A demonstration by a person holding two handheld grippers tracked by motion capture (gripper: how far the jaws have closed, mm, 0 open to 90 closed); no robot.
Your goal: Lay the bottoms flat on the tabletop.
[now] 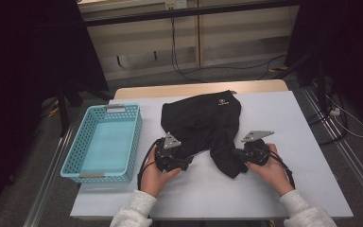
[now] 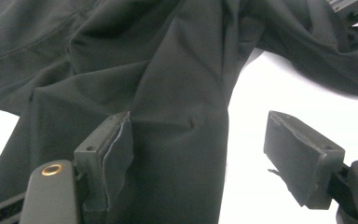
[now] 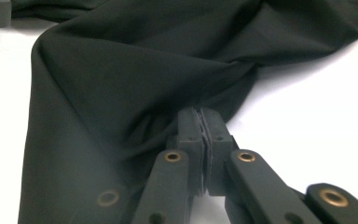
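Nearest us, 2 pale sleeves come in over the table's front edge, and our hands hold 1 gripper each. Our left gripper (image 1: 185, 162) sits at the near left edge of the black garment (image 1: 203, 124), and in the left gripper view its jaws stand wide apart, the dark cloth (image 2: 177, 107) lying between them and against the left pad, the right pad over bare white surface. Our right gripper (image 1: 238, 154) is just beside the garment's near leg, which trails toward the front of the table. In the right gripper view its jaws are pressed together, pinching a fold of the cloth (image 3: 135, 84) at their tips.

Beyond the grippers, the garment spreads in a crumpled heap across the middle of the white tabletop (image 1: 288, 142), a small white logo near its far edge. To the left, well apart from the cloth, a light blue perforated basket (image 1: 78, 158) stands near the table's left edge.

Farther off, cables (image 1: 208, 66) run across the floor.
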